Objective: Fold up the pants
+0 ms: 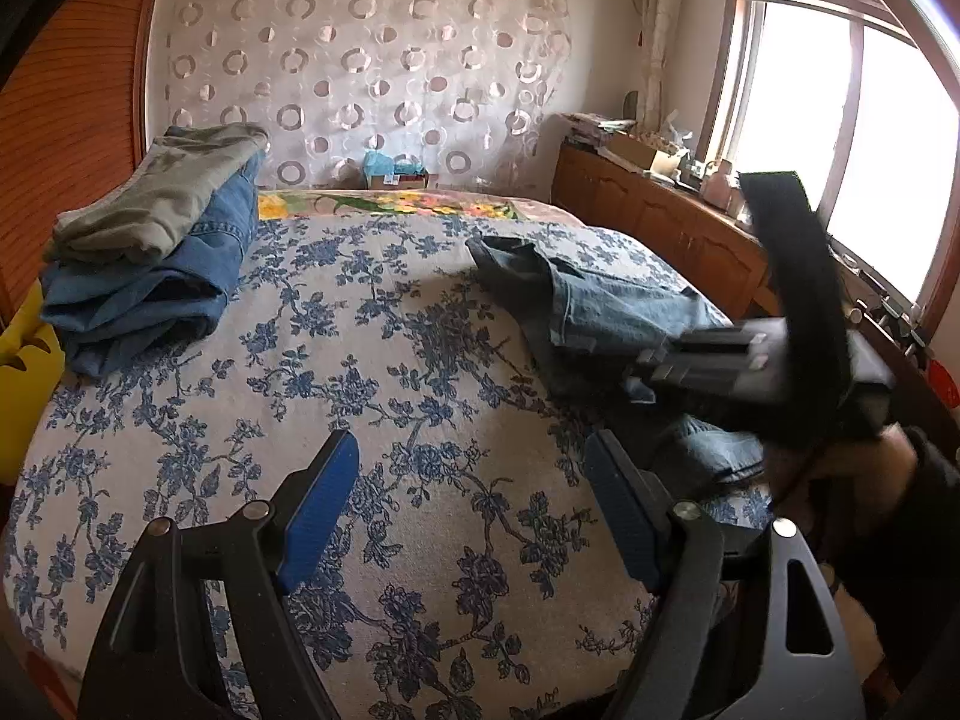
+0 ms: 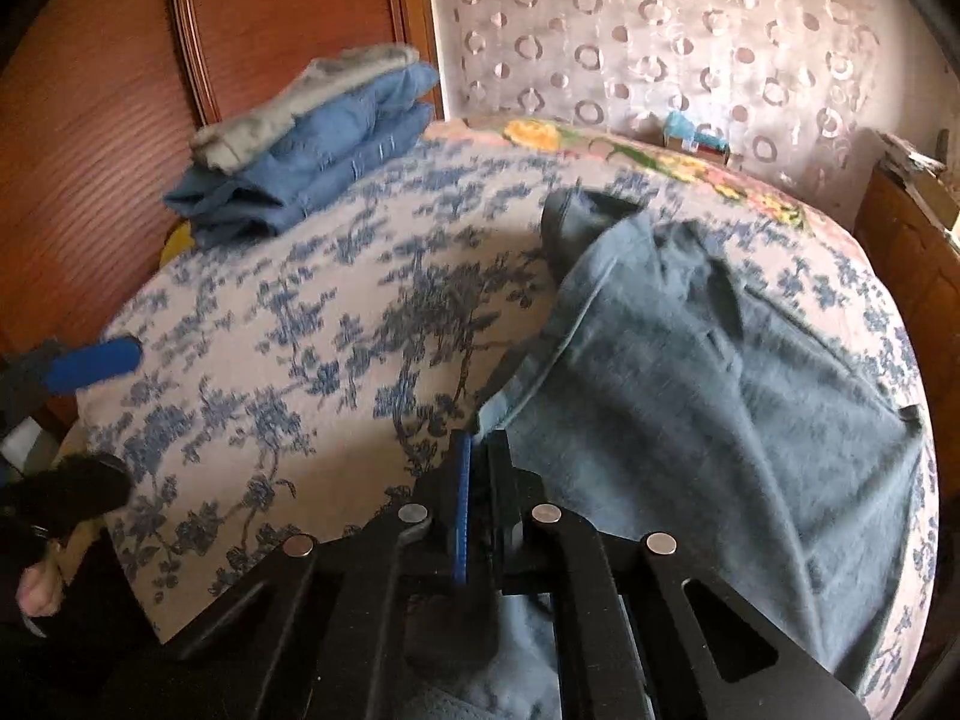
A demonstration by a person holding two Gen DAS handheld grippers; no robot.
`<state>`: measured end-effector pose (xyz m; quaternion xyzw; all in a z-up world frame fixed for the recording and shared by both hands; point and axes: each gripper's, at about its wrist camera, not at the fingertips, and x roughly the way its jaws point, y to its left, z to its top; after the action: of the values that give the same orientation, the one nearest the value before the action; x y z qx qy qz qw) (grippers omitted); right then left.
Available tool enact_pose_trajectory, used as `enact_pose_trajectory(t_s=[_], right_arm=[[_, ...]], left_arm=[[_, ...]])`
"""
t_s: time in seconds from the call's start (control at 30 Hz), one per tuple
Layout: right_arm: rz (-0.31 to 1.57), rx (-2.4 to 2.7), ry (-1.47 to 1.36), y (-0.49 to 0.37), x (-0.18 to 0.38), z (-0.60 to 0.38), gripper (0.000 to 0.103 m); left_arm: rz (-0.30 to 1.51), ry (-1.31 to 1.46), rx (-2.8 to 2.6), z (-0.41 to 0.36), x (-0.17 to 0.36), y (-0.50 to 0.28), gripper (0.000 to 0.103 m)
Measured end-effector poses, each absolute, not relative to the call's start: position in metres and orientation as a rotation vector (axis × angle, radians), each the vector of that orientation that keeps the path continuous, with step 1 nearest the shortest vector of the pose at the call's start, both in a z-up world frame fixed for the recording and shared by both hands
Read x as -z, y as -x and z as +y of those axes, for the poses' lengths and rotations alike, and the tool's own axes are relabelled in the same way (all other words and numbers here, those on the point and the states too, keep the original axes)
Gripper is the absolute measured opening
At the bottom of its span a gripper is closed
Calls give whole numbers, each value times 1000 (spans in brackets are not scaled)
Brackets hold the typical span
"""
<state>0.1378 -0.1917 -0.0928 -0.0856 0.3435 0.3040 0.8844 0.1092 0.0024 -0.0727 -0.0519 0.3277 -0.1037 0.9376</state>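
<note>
Bed [image 1: 372, 360] in blue floral spread ahead. Circle-print curtain [image 1: 360, 60] behind. Wood panel [image 1: 72, 120] left. Bright window [image 1: 840, 120], wood cabinets [image 1: 660, 210] right.
</note>
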Motion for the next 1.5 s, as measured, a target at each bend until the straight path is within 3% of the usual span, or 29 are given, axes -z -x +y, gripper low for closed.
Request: enact_pose_trajectory(t_s=[0.77,1.33,1.43,1.5], right_arm=[[647,-345,102,-187,48,-298,5],[646,-132,184,-220,48,-281,4],[666,-102,157,-216,51,-282,17],[668,-129,135,-211,49,-283,17]], left_arm=[[678,102,216,3,73,-111,79],[693,86,226,-3,79,-110,79],[695,86,225,-4,79,-110,79],[695,86,226,-5,79,-109,79]])
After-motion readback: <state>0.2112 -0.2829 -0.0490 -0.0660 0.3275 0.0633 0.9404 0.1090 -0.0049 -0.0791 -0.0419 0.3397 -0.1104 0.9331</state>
